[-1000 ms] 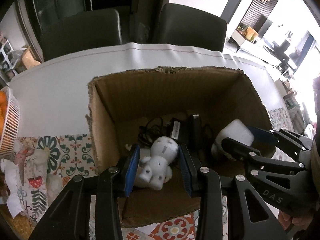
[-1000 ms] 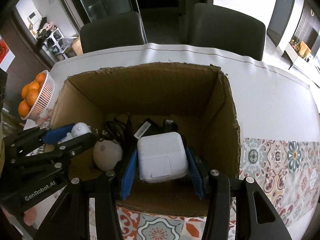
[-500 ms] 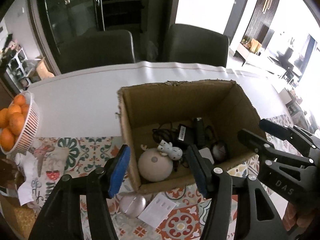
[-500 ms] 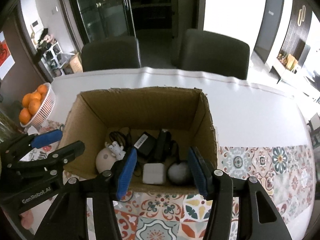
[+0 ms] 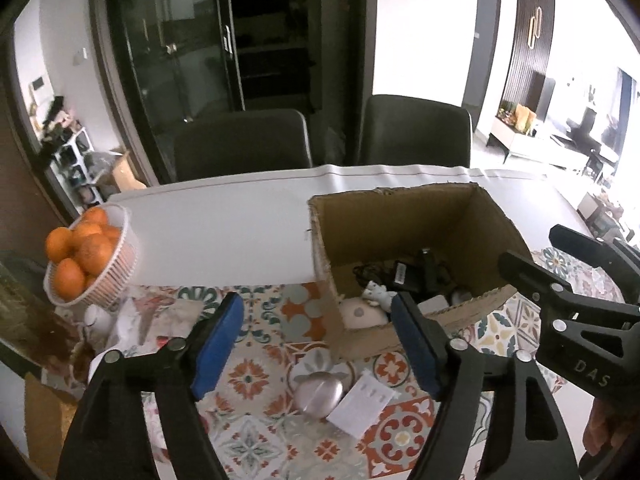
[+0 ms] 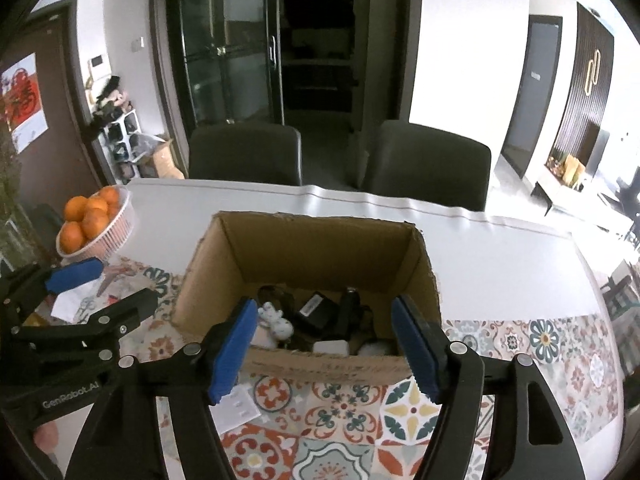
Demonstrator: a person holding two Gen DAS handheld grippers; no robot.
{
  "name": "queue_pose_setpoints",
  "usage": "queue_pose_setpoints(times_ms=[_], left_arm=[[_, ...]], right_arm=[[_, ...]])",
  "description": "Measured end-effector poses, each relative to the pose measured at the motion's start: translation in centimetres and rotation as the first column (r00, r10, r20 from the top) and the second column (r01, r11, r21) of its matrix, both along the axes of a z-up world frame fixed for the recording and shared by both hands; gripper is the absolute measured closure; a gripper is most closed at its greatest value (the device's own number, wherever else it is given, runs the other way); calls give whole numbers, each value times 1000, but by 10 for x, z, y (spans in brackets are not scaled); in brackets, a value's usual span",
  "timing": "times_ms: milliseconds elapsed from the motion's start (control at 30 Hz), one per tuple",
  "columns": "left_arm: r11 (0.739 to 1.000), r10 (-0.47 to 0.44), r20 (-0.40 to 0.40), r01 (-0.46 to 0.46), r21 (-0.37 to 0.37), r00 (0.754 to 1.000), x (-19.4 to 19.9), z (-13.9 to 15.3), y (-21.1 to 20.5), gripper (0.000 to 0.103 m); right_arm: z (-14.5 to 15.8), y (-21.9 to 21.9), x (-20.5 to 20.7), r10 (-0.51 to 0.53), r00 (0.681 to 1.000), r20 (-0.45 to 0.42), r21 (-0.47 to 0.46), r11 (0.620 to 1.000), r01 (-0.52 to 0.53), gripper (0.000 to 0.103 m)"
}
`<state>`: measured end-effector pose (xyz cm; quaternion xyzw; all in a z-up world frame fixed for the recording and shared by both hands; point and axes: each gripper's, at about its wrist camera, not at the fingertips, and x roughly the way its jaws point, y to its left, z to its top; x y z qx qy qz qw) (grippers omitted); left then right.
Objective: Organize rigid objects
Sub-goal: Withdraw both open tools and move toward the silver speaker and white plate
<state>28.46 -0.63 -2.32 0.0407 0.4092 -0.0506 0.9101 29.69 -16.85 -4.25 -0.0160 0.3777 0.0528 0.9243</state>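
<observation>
- Right wrist view: cardboard box (image 6: 316,264) on the patterned table holds a white figurine (image 6: 276,320), black adapters (image 6: 316,312) and a white charger (image 6: 331,347).
- Left wrist view alone shows a pink oval case (image 5: 319,395) and white card (image 5: 362,404) outside the box.
- Left gripper (image 5: 318,346) and right gripper (image 6: 322,354): jaws spread, empty.
- Basket of oranges (image 5: 86,254) sits well apart.

Both wrist views look down from near above the tabletop (image 5: 224,232), sharing the cardboard box (image 5: 400,216) (image 6: 320,248) at frame centre.
</observation>
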Motion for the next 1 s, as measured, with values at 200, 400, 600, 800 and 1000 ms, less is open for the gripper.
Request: queue_pose_setpoints(times_ms=[200, 400, 600, 800, 1000], left_arm=[[997, 66, 53, -67, 31, 996, -24, 1, 14, 14], [991, 125, 64, -128, 38, 990, -43, -6, 27, 12], [984, 176, 60, -178, 30, 983, -62, -15, 41, 11], [980, 194, 23, -195, 29, 981, -71, -32, 49, 10], [976, 215, -7, -215, 35, 976, -78, -49, 57, 10]], right_arm=[[3, 13, -20, 24, 999, 31, -4, 1000, -24, 26], [-3, 24, -33, 48, 999, 24, 4, 999, -48, 24], [-15, 34, -42, 76, 997, 3, 18, 997, -76, 23], [-29, 46, -48, 120, 993, -21, 10, 993, -120, 23], [-48, 55, -52, 150, 987, -65, 13, 989, -150, 23]])
